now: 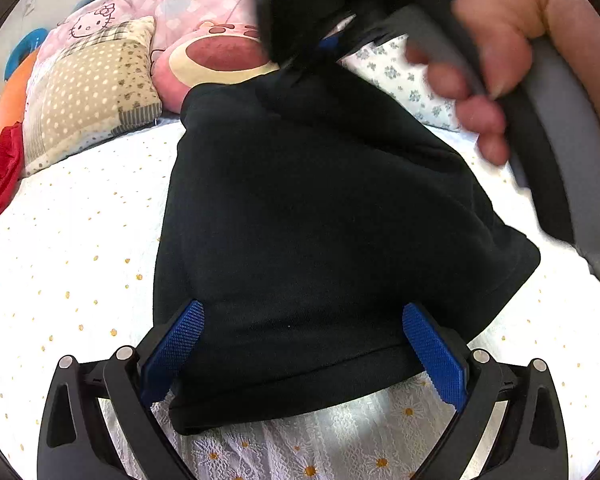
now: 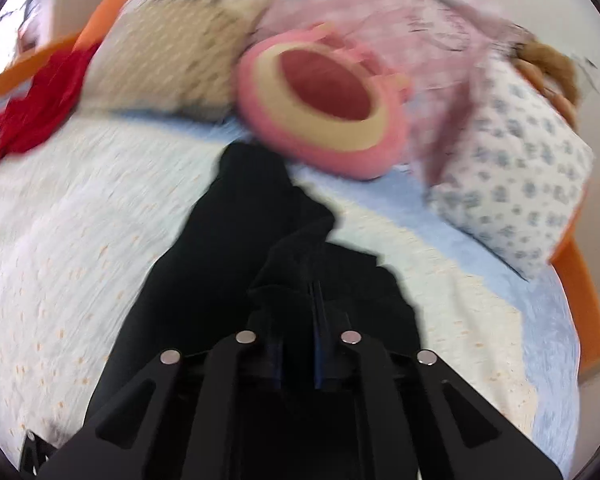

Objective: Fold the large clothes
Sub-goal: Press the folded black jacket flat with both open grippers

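No readable writing shows anywhere; the only branding is a cartoon cat face with a bow printed on the pink checked quilt (image 1: 100, 20) at the far left of the bed.

The left hand-held gripper (image 1: 304, 344) points down at a slant over the near end of the black garment (image 1: 300, 220). Its jaws stand wide open, one blue textured pad (image 1: 178, 344) on each side of the folded near edge, and whether the pads touch the cloth cannot be told. The garment is soft, matte knit cloth, lying on the white bedspread (image 1: 60, 260), which is dotted with small yellow flowers and has a daisy lace strip at the near edge.

At the far right of the left wrist view, a person's hand (image 1: 512, 44) wraps around a grey handle, fingers curled, blurred. Below it the right hand-held gripper (image 2: 318, 292) has its jaws closed on a raised, bunched fold of the black garment, the cloth trailing away toward the far side of the bed.

Beyond the garment lie a beige dotted patchwork pillow (image 1: 96, 92), a round pink plush cushion (image 2: 324, 104) with a red centre, a white pillow with blue flowers (image 2: 516, 184), and a crumpled red cloth (image 1: 0, 172) at the left
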A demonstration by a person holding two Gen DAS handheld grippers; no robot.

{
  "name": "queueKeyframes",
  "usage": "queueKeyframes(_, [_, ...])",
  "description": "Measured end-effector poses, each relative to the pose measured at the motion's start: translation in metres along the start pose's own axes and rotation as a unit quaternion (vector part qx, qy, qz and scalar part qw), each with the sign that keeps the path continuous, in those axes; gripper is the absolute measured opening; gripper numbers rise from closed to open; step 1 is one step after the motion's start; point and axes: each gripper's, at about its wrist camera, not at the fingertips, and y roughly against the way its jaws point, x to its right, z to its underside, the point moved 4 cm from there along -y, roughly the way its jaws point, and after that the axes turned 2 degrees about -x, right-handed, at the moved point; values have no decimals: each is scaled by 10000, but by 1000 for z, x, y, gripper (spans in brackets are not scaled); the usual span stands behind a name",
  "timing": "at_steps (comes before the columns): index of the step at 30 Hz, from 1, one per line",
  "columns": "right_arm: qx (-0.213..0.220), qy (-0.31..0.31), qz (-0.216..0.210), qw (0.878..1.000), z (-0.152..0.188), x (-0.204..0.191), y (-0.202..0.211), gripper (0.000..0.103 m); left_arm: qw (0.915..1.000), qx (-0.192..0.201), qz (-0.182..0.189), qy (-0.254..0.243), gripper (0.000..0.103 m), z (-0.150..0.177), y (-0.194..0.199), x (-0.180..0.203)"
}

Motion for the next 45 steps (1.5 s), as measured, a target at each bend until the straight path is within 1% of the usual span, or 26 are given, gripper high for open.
queueKeyframes(1, [60, -179, -16, 9998, -3, 12, 3, 9, 10000, 22, 64, 40, 99, 0, 1, -2])
queueKeyframes(3, [96, -749, -64, 9971, -8, 51, 8, 9, 9995, 101, 258, 179, 100, 0, 4, -8])
queueKeyframes(5, [33, -1321, -213, 9910, -9, 87, 6, 9, 9983, 179, 461, 320, 100, -1, 6, -11])
queueKeyframes(7, [-40, -1671, -348, 9853, -7, 113, -2, 9, 9969, 241, 620, 427, 100, 0, 8, -15])
queueKeyframes(8, [-88, -1770, -414, 9833, -4, 120, -7, 8, 9968, 247, 625, 426, 100, -1, 8, -16])
queueKeyframes(11, [-203, -2156, -677, 9739, 6, 135, -29, 8, 9965, 286, 664, 430, 100, 0, 10, -17])
queueKeyframes(15, [-408, -2492, -900, 9634, 25, 137, -63, 8, 9942, 367, 847, 555, 100, 1, 11, -23])
queueKeyframes(19, [-743, -2971, -1299, 9430, 52, 139, -107, 8, 9949, 373, 793, 499, 100, 1, 12, -22])
queueKeyframes(20, [-814, -2982, -1311, 9420, 58, 136, -115, 9, 9950, 375, 787, 484, 100, 1, 12, -21])
queueKeyframes(22, [-1018, -2824, -1240, 9458, 66, 128, -128, 10, 9954, 372, 755, 452, 100, 1, 13, -19])
queueKeyframes(24, [-1054, -2653, -1061, 9525, 68, 121, -130, 13, 9959, 359, 718, 427, 100, 2, 13, -16])
queueKeyframes(26, [-1126, -2487, -918, 9576, 63, 117, -123, 23, 9963, 345, 678, 405, 100, 2, 12, -16])
queueKeyframes(27, [-1154, -2405, -814, 9603, 62, 116, -119, 35, 9966, 333, 645, 388, 100, 2, 12, -16])
queueKeyframes(28, [-1153, -2306, -657, 9640, 60, 116, -114, 40, 9969, 324, 618, 369, 100, 2, 11, -15])
queueKeyframes(29, [-1065, -2205, -499, 9683, 58, 115, -102, 45, 9973, 311, 571, 339, 100, 3, 11, -13])
queueKeyframes(30, [-951, -2122, -374, 9719, 56, 115, -90, 52, 9975, 301, 549, 325, 100, 2, 9, -14])
queueKeyframes(31, [-858, -2070, -300, 9741, 55, 116, -80, 55, 9977, 290, 525, 310, 100, 2, 8, -14])
queueKeyframes(33, [-520, -1837, -78, 9816, 52, 116, -46, 55, 9980, 275, 484, 284, 100, 1, 8, -13])
queueKeyframes(35, [-183, -1673, -59, 9857, 50, 115, -16, 55, 9985, 258, 415, 246, 100, 2, 7, -10])
queueKeyframes(37, [197, -1532, -193, 9878, 50, 108, 15, 54, 9989, 244, 350, 208, 100, 3, 8, -8])
queueKeyframes(38, [316, -1419, -402, 9886, 50, 99, 28, 48, 9989, 243, 342, 206, 100, 3, 8, -8])
queueKeyframes(39, [298, -1291, -689, 9888, 51, 87, 35, 35, 9990, 238, 330, 200, 100, 3, 8, -7])
queueKeyframes(40, [159, -1220, -1027, 9871, 52, 75, 36, 26, 9990, 233, 316, 192, 100, 3, 7, -7])
queueKeyframes(41, [16, -1213, -1251, 9847, 55, 67, 34, 22, 9991, 227, 298, 179, 100, 3, 7, -7])
queueKeyframes(42, [-102, -1189, -1292, 9844, 58, 63, 29, 16, 9992, 219, 279, 166, 100, 3, 7, -6])
queueKeyframes(45, [-475, -1103, -981, 9879, 71, 54, 3, 15, 9994, 210, 250, 153, 100, 3, 7, -5])
